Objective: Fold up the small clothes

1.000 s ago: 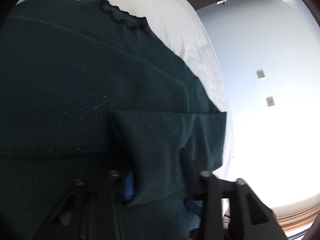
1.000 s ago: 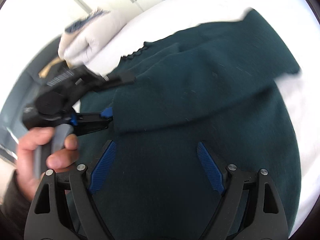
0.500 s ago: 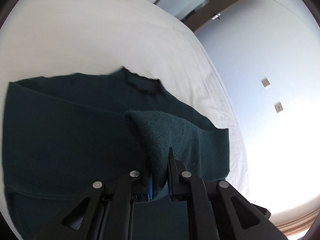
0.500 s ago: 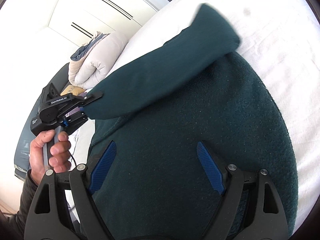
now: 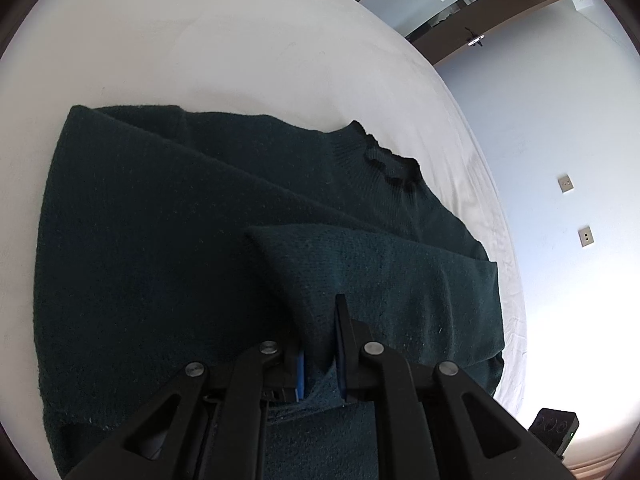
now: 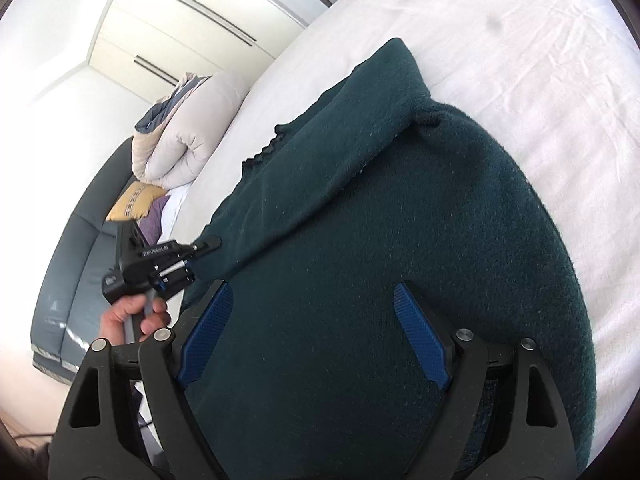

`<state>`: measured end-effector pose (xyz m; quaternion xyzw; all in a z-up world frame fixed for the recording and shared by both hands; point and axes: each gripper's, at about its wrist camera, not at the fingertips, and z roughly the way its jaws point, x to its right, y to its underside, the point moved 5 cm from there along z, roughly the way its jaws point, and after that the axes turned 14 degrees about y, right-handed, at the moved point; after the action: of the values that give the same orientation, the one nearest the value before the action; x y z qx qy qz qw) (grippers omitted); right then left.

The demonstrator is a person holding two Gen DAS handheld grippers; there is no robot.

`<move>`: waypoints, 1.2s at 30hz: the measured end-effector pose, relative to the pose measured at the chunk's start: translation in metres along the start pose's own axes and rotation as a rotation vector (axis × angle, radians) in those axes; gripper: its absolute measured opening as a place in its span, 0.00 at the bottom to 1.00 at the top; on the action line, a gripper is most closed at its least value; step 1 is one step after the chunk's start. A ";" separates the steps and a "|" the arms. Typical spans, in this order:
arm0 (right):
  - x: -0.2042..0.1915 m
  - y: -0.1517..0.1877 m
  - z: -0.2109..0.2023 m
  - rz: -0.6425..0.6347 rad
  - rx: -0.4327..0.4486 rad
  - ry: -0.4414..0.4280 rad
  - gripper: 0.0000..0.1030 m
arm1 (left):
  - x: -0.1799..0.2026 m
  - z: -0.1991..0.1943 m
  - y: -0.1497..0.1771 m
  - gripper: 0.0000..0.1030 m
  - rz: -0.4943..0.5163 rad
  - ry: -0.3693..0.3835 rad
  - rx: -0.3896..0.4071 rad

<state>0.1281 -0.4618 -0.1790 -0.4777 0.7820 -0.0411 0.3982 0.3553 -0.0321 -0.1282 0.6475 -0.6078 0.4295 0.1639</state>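
We are pinching the sleeve cuff [image 5: 320, 280] of the dark green sweater [image 5: 160, 260], lying on the bed [image 5: 200, 40], in our left hand-held gripper [image 5: 320, 360]. It seems soft and light. Our right hand-held gripper [image 6: 312, 336] is hovering, jaws spread.

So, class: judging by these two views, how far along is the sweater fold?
Done: the dark green sweater lies flat on the white bed, one sleeve already crossing its body. In hand: the left tongs pinch the other sleeve's cuff. Left: laying it down and folding the body; the right tongs are open and empty.
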 end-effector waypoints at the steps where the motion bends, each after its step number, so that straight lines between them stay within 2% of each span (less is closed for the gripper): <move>1: 0.000 -0.004 -0.001 0.025 -0.001 -0.021 0.80 | -0.003 -0.004 0.000 0.11 0.004 0.002 0.000; 2: -0.001 -0.018 -0.002 0.072 0.001 -0.057 0.80 | -0.002 -0.006 0.000 0.11 0.009 0.003 0.003; 3: -0.001 -0.018 -0.002 0.072 0.001 -0.057 0.80 | -0.003 -0.008 -0.001 0.11 0.010 0.005 0.007; 6: -0.004 -0.048 0.002 0.123 0.014 -0.106 0.80 | -0.003 -0.013 -0.003 0.11 0.011 0.010 0.028; 10: 0.002 -0.084 0.018 0.239 -0.003 -0.152 0.80 | -0.003 -0.019 -0.006 0.11 0.028 -0.002 0.041; 12: 0.012 -0.095 0.026 0.288 0.001 -0.138 0.80 | -0.005 -0.014 -0.005 0.11 0.029 -0.010 0.018; 14: 0.025 -0.102 0.035 0.359 -0.007 -0.170 0.80 | -0.009 -0.010 -0.003 0.11 0.026 -0.017 0.009; 17: 0.038 -0.110 0.037 0.430 -0.002 -0.224 0.80 | -0.020 -0.010 -0.004 0.12 -0.021 0.022 0.022; 21: 0.050 -0.118 0.037 0.494 0.015 -0.287 0.78 | -0.022 -0.009 -0.004 0.13 -0.014 0.031 0.025; 25: 0.047 -0.115 0.038 0.464 0.041 -0.272 0.78 | -0.022 -0.010 -0.003 0.13 -0.018 0.039 0.028; 32: 0.031 -0.102 0.034 0.376 -0.010 -0.162 0.80 | -0.024 -0.014 -0.005 0.14 0.015 0.036 0.020; 35: 0.025 -0.099 0.013 0.365 -0.002 -0.179 0.80 | -0.019 -0.016 -0.004 0.20 0.023 0.035 0.023; 36: 0.021 -0.103 0.003 0.351 0.017 -0.190 0.80 | -0.016 -0.018 -0.004 0.26 0.028 0.025 0.024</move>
<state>0.1987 -0.5326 -0.1470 -0.3325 0.8119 0.0675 0.4752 0.3543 -0.0072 -0.1286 0.6354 -0.6098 0.4468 0.1576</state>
